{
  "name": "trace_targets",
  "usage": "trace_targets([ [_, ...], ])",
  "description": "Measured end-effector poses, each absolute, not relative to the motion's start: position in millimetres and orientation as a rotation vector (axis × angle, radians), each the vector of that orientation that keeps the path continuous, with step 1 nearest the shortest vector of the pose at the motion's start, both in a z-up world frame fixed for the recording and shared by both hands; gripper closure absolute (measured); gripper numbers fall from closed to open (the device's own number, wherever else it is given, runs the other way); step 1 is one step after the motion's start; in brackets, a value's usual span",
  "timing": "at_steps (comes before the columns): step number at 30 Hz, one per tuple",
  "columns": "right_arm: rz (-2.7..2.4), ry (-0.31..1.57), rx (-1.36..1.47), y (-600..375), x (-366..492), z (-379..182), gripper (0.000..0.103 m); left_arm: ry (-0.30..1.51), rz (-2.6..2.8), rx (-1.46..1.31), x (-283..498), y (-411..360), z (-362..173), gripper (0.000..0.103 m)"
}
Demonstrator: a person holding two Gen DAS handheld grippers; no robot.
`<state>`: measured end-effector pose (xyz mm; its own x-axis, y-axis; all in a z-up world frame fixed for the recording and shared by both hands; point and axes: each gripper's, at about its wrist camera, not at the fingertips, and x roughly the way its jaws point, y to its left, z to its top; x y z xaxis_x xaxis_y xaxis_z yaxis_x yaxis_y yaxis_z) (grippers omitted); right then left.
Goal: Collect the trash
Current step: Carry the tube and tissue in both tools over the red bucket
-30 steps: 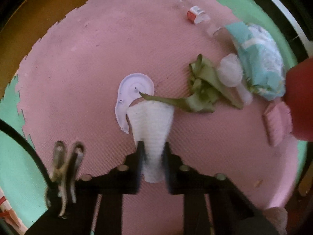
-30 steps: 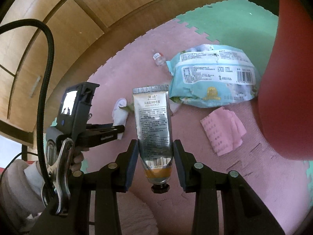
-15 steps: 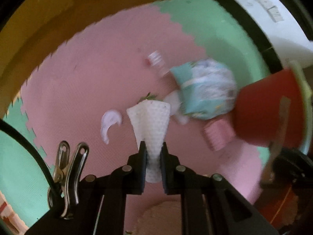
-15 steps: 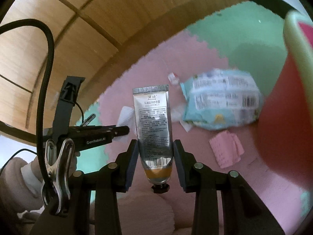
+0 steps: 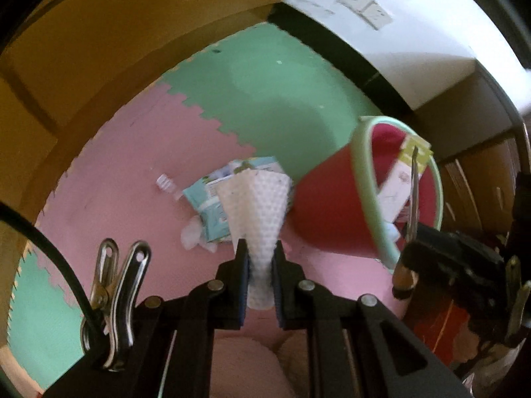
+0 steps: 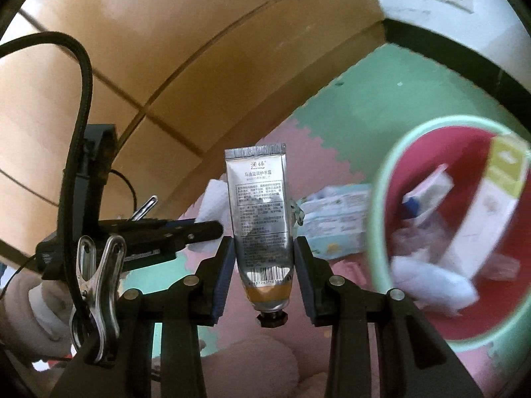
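Observation:
My left gripper (image 5: 260, 258) is shut on a white dimpled foam wrap (image 5: 255, 205), held high above the pink mat. My right gripper (image 6: 264, 252) is shut on a silver hand-cream tube (image 6: 260, 219), cap toward the camera. The red bin with a pale green rim (image 5: 361, 192) stands to the right, with boxes and wrappers inside (image 6: 464, 232). In the left wrist view the right gripper's dark body (image 5: 464, 265) sits beside the bin. In the right wrist view the left gripper's body (image 6: 139, 232) shows at left with the foam wrap (image 6: 212, 205).
A teal wet-wipes pack (image 5: 212, 205) and a small clear bottle (image 5: 166, 184) lie on the pink mat (image 5: 132, 165). Green mat tiles (image 5: 282, 99) lie beyond. Wooden cabinet fronts (image 6: 132, 66) rise at left, a white wall with sockets (image 5: 365, 6) behind. A pink slipper (image 6: 252, 364) is below.
Both grippers have risen well above the floor with their items still held. The view has swung toward the red bin, whose open top has come into sight.

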<state>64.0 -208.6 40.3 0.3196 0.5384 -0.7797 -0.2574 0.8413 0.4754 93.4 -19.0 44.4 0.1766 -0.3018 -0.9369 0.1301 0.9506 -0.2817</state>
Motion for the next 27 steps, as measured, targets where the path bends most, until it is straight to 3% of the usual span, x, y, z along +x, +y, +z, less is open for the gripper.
trace_targets([
  [9, 0.427, 1.107, 0.299, -248.1, 60.4, 68.6, 0.066, 1.499, -0.269, -0.034, 108.3, -42.2, 23.6, 0.09],
  [17, 0.351, 1.087, 0.29, -269.8, 58.8, 82.9, 0.066, 1.464, -0.316, -0.024, 109.6, -46.5, 58.7, 0.09],
  [27, 0.211, 1.115, 0.275, -305.6, 63.4, 62.2, 0.066, 1.417, -0.368, 0.009, 113.3, -58.3, 101.5, 0.09],
])
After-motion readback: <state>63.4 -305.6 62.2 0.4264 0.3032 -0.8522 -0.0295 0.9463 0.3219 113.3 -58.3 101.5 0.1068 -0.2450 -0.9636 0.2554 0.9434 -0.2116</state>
